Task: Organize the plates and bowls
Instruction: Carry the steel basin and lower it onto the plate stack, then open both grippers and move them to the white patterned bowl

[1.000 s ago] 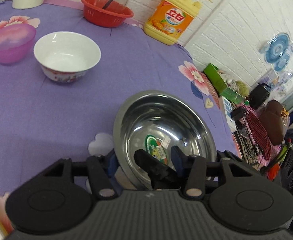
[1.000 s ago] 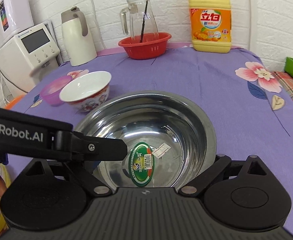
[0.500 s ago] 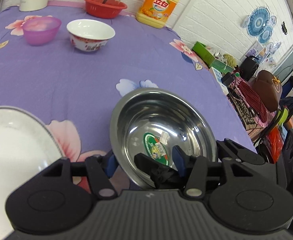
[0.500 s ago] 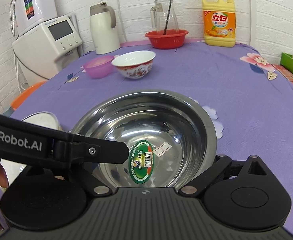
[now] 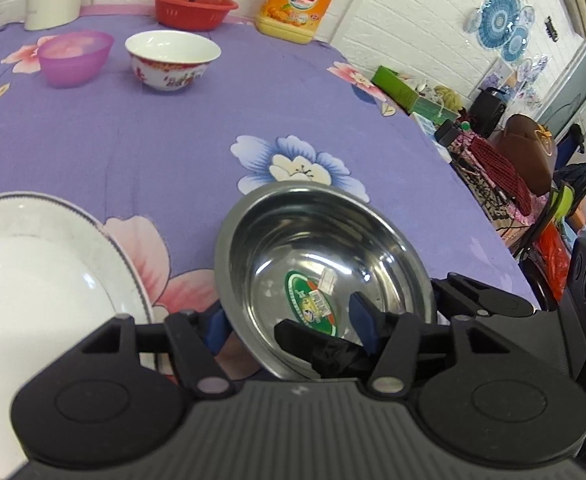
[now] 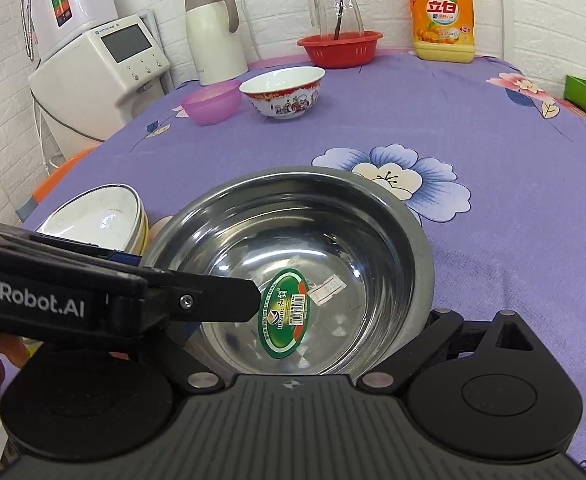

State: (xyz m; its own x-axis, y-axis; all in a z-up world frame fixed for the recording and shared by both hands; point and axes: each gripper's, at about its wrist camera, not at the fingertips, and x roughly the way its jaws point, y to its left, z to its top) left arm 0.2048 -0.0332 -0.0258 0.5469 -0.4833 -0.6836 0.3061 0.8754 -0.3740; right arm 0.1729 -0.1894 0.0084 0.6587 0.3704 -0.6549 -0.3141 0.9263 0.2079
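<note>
Left view: my left claw (image 5: 289,324) is narrowed onto the steel bowl (image 5: 325,248), one pad outside the wall and one inside, as far as I can judge. The bowl hangs tilted above the near part of the counter (image 5: 173,140). A second ago the patterned bowl (image 5: 171,60) and the pink bowl (image 5: 75,56) were close in front; now they sit well away at the far side, and a white dish (image 5: 33,288) has come in just beside the steel bowl on the left. I take it the bowl has been carried back to the stacking spot and is ready to go down there.

Right view: the bowl hides the fingertips of my right claw (image 6: 293,368), so I cannot tell its grip, though the linkages look splayed. Here the white dish looks like a small stack; I cannot count its layers.

Count: one steel bowl, one patterned bowl, one pink bowl, one red basket (image 5: 193,8).
</note>
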